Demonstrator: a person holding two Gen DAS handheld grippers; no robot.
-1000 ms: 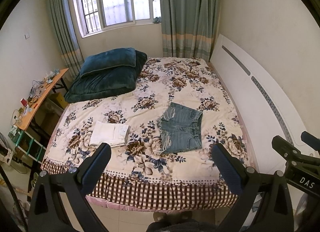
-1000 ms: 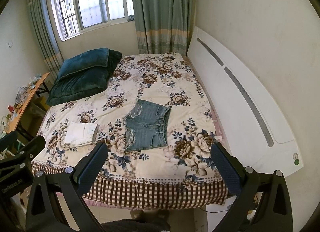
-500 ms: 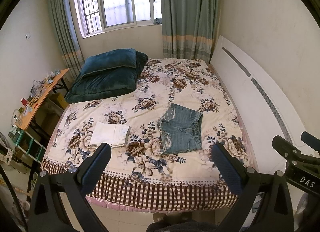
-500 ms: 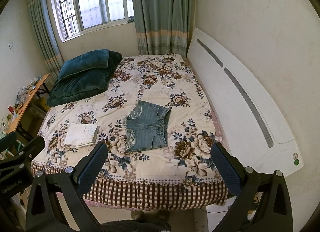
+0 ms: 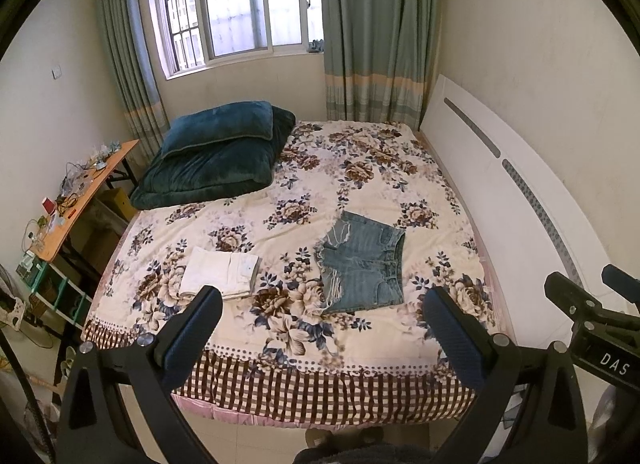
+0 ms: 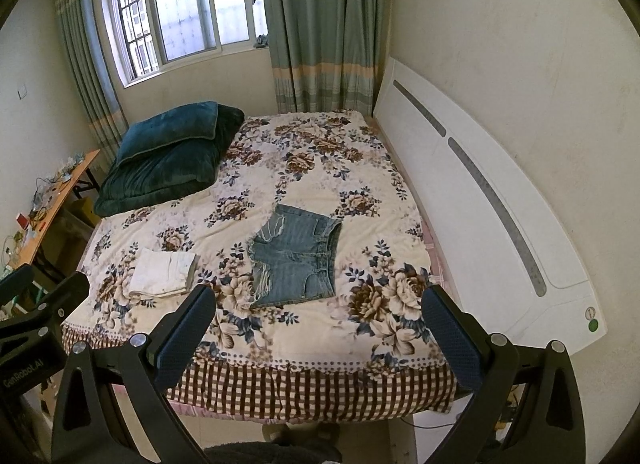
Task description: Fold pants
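one denim shorts [image 5: 362, 266], one folded white pants [image 5: 220, 271]

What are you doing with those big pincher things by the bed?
Someone is getting ready to fold pants. The left gripper and the right gripper are both open and empty, held near the foot of the bed. The denim shorts lie spread flat on the flowery cover, untouched. Beside them sits a white garment, already folded.
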